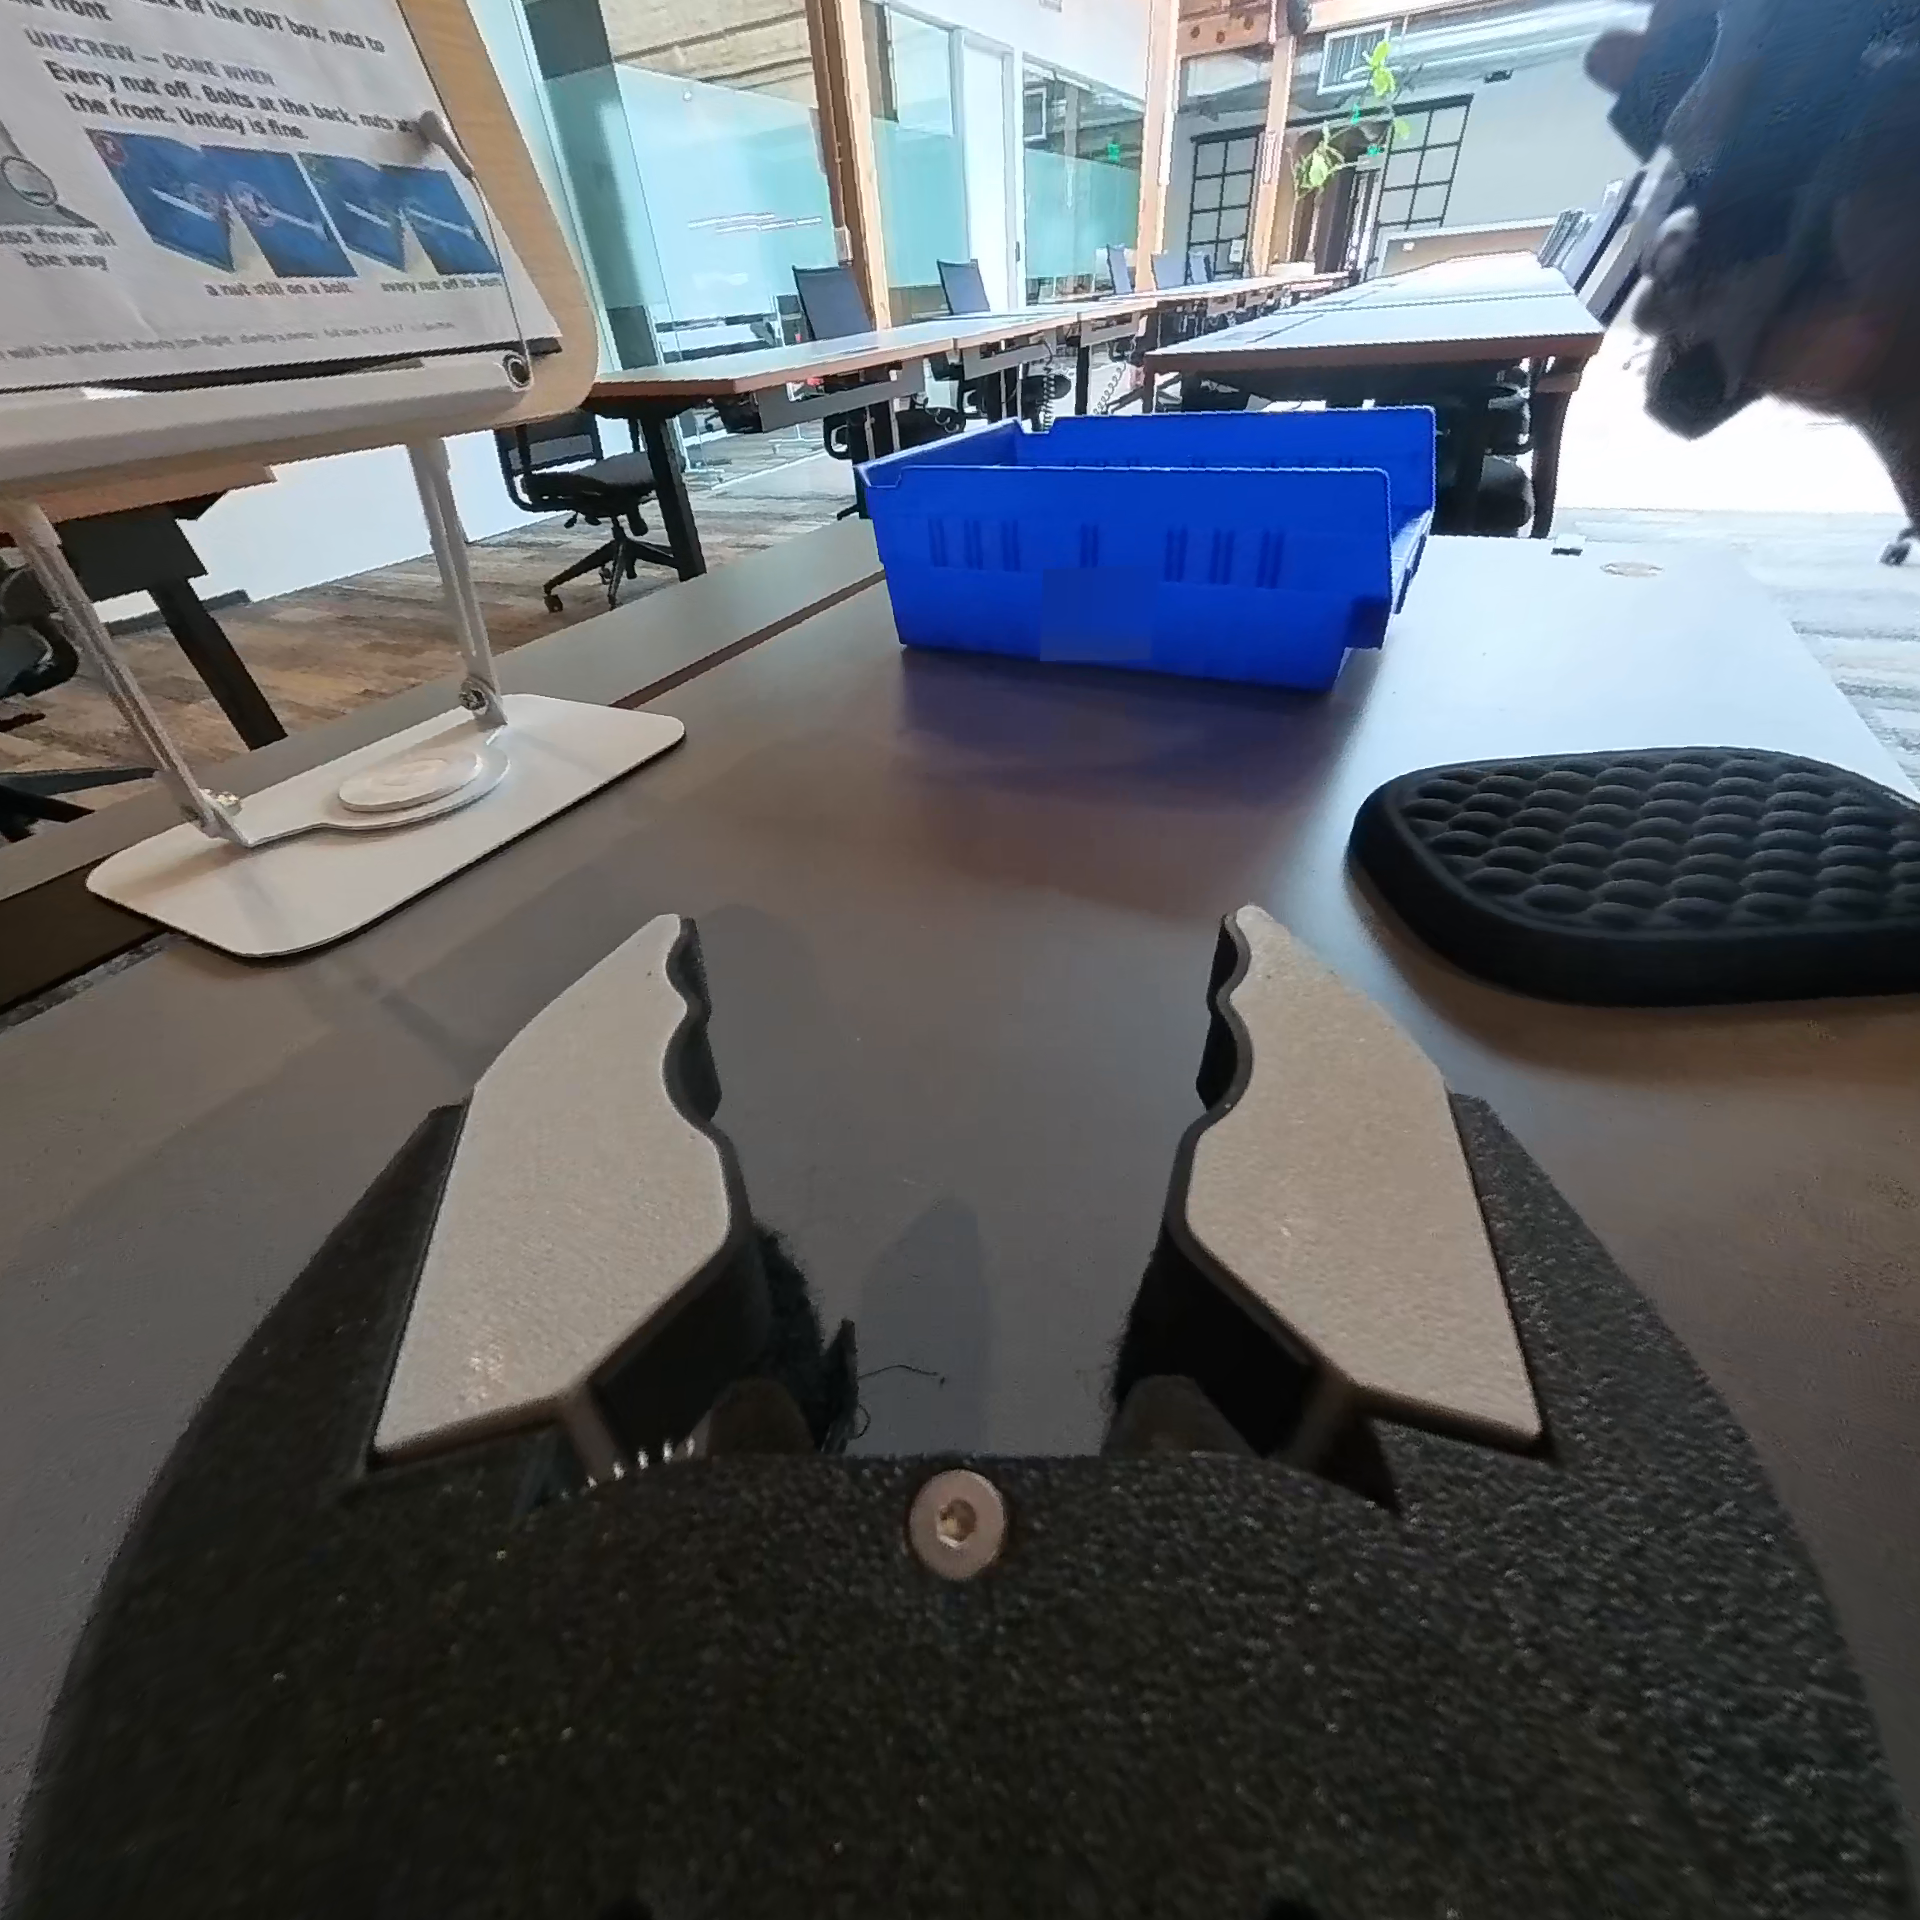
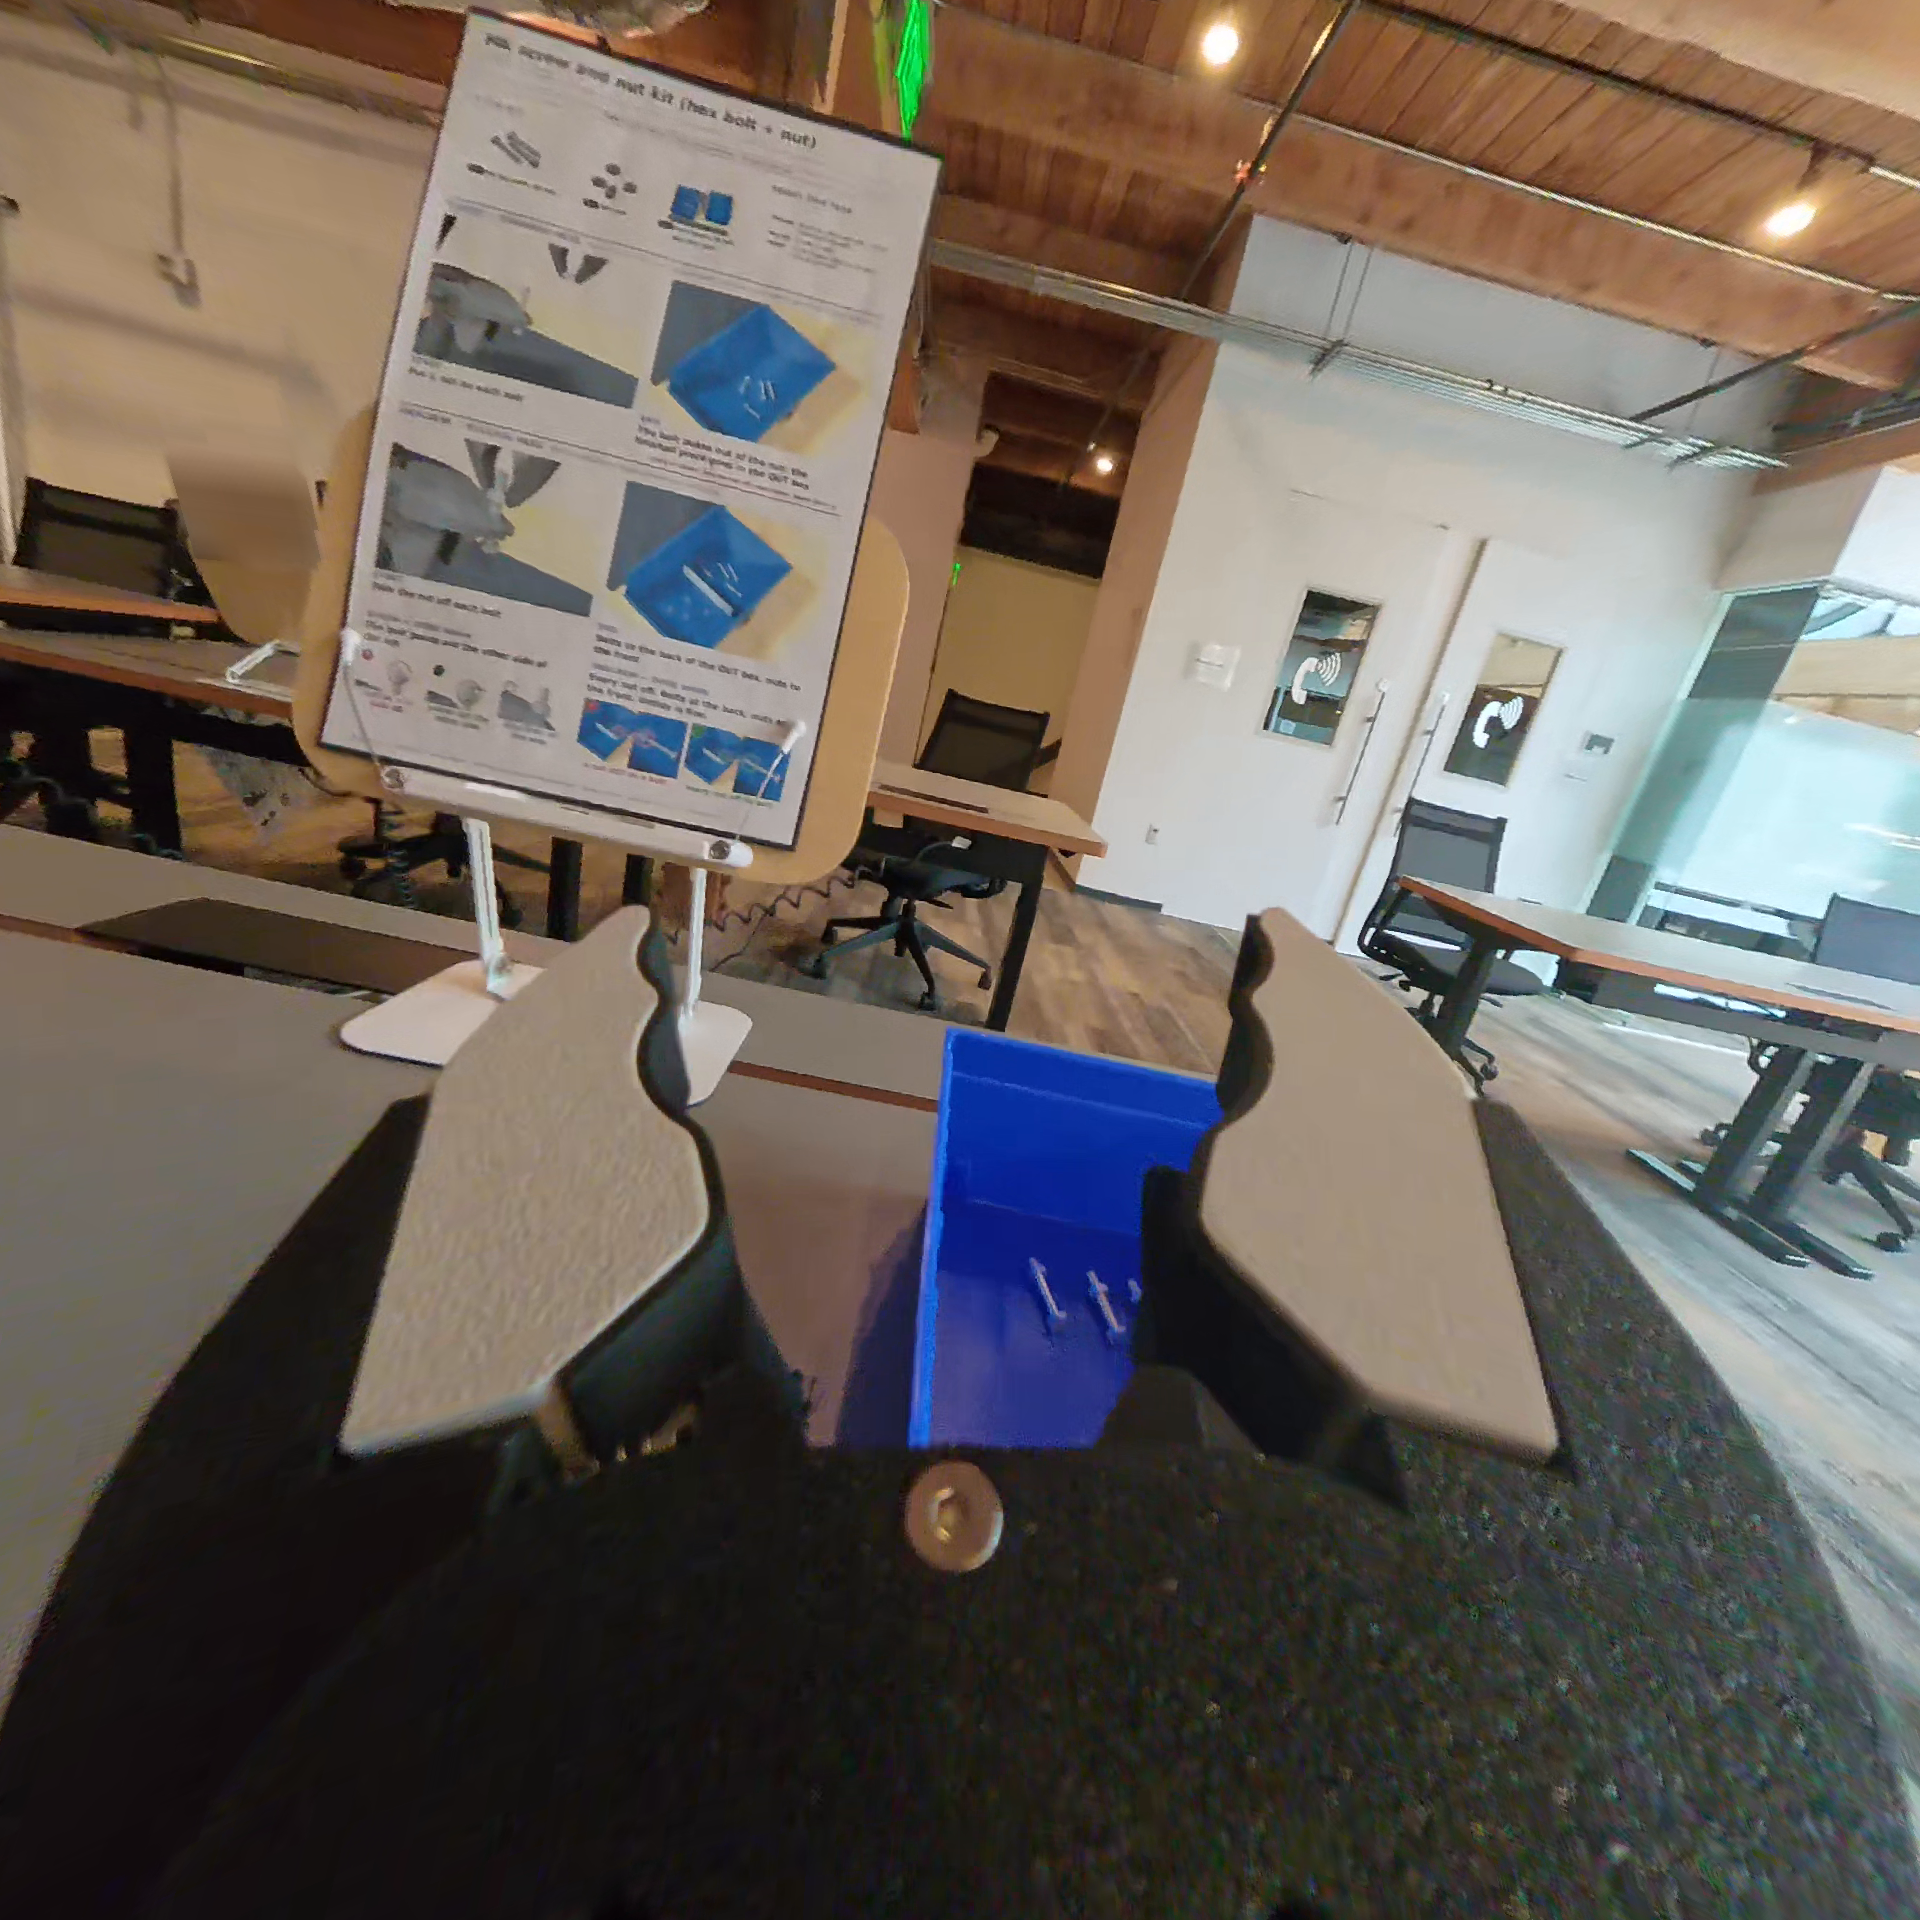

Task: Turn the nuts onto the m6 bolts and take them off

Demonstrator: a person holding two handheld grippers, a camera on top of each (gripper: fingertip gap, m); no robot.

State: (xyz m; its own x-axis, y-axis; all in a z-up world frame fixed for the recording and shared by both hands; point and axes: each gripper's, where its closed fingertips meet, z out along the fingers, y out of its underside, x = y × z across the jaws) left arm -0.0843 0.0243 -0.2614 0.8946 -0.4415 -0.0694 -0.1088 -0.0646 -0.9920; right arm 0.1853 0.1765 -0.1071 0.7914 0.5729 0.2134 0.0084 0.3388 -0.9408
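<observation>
My left gripper (image 1: 956, 935) is open and empty, low over the dark table (image 1: 935, 810). A blue bin (image 1: 1143, 551) stands ahead of it on the table. My right gripper (image 2: 951, 935) is open and empty, held above a blue bin (image 2: 1039, 1143). Small silver bolts (image 2: 1081, 1299) lie on that bin's floor, between my right fingers. The right gripper shows as a dark blur at the top right of the left wrist view (image 1: 1787, 208).
A white stand (image 1: 395, 800) holds an instruction sheet (image 2: 623, 447) at the table's left. A black dimpled pad (image 1: 1652, 873) lies to the right of my left gripper. Desks and office chairs stand beyond the table's far edge.
</observation>
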